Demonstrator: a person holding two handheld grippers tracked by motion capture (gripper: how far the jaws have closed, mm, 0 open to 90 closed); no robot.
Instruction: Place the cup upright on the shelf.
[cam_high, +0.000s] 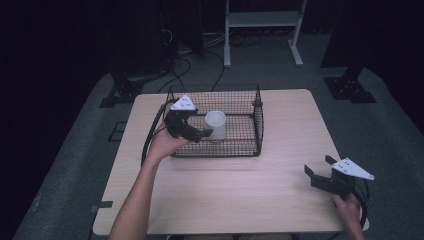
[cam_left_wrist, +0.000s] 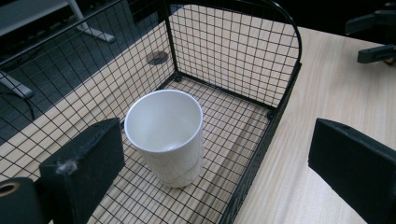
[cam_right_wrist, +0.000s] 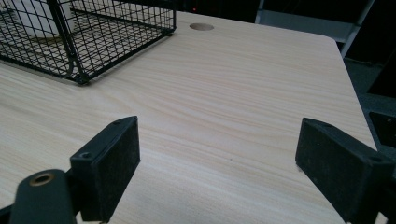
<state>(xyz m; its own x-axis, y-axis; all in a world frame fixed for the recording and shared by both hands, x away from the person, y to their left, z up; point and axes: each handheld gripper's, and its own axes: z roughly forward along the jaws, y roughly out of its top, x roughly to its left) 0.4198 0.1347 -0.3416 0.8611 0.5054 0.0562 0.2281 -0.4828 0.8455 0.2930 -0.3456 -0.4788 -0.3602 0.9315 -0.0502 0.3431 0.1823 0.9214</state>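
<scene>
A white cup (cam_high: 216, 125) stands upright and empty inside a black wire basket (cam_high: 258, 122) at the middle of the table. My left gripper (cam_high: 200, 134) is open at the basket's left part, just beside the cup. In the left gripper view the cup (cam_left_wrist: 166, 135) sits between the jaws, nearer the left one and apart from both. The basket's wall (cam_left_wrist: 285, 79) runs between the jaws, so the right jaw hangs over bare table outside it. My right gripper (cam_high: 320, 166) is open near the table's front right corner, with nothing between its jaws (cam_right_wrist: 219, 163).
The light wooden table (cam_high: 280, 150) has a round cable hole (cam_right_wrist: 201, 26) behind the basket (cam_right_wrist: 70, 46). A white metal stand (cam_high: 262, 20) and cables lie on the floor beyond the table. The right gripper (cam_left_wrist: 373, 37) shows far off in the left gripper view.
</scene>
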